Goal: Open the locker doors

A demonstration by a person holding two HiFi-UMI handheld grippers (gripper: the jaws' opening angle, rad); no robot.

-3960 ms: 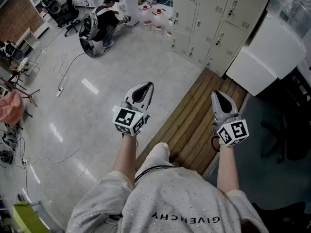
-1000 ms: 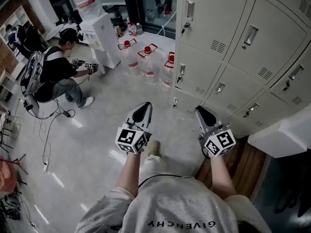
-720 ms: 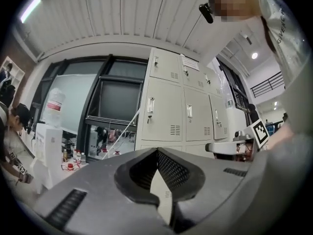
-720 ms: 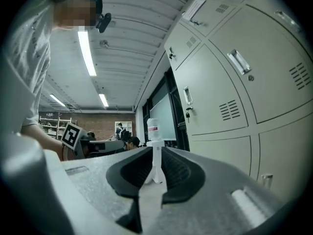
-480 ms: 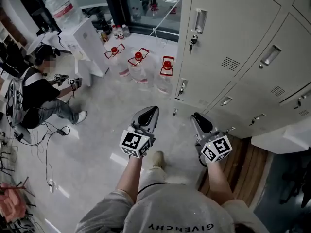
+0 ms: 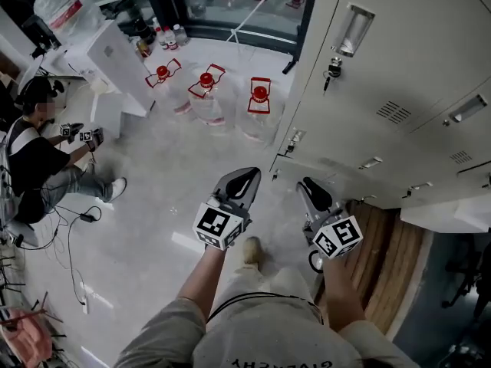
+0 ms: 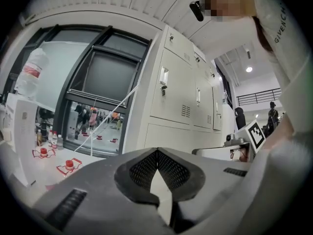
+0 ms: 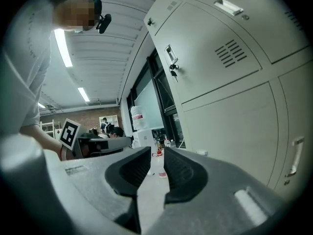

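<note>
Closed lockers (image 6: 399, 75) stood ahead-right of both grippers.
Right gripper (image 6: 306, 185) was nearer, jaws just opening to a narrow gap, empty; left gripper (image 6: 249, 175) pinched together, empty; nearest door latch (image 6: 294, 139) just beyond the right tip.

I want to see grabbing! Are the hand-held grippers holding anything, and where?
Nothing is held. The left hand-held gripper is shut and empty; the right hand-held gripper has just been opening its jaws, with nothing between them.
</note>
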